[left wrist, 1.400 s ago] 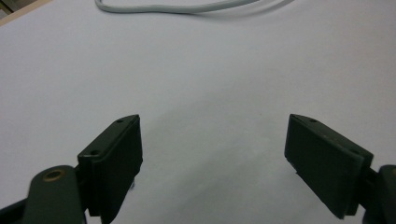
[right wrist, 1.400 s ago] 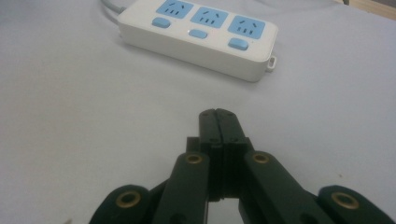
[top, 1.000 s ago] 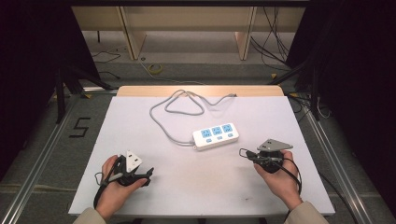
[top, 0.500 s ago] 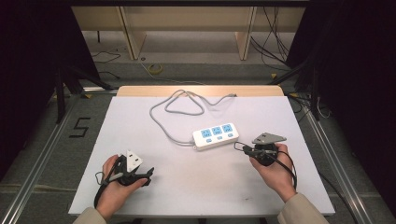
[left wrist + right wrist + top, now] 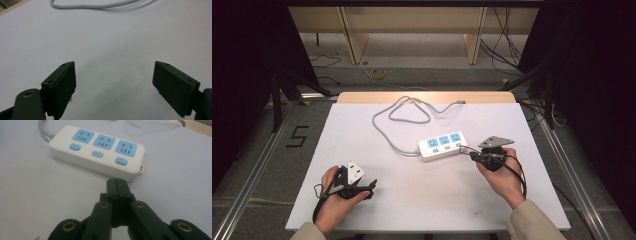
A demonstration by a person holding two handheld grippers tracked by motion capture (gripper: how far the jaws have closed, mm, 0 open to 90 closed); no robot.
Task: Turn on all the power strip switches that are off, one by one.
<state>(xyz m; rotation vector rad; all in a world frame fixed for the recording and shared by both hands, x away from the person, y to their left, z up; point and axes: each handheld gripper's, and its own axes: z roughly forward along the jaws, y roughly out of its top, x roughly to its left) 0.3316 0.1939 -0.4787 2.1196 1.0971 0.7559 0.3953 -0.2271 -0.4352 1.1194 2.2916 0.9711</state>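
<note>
A white power strip [image 5: 441, 145] with three blue sockets and three blue switches lies near the middle of the table; up close in the right gripper view the strip [image 5: 97, 151] fills the upper half. Its grey cord [image 5: 399, 117] loops toward the far edge. My right gripper [image 5: 463, 149] is shut, jaws pressed together with nothing between them, the tip [image 5: 116, 181] just short of the strip's near right corner. My left gripper [image 5: 371, 186] rests at the front left, held in a hand. Its jaws [image 5: 113, 87] stand wide open over bare table, and the grey cord [image 5: 100, 5] crosses the top of its view.
The white table top [image 5: 362, 140] has a wooden strip [image 5: 362, 97] along its far edge. Metal rails [image 5: 257, 170] run down both sides. Cables [image 5: 507, 50] lie on the floor behind, under a wooden frame. Black cables trail from both grippers.
The right hand has carried its shut gripper a little to the left, closer to the power strip's right end. The left hand and gripper have stayed put.
</note>
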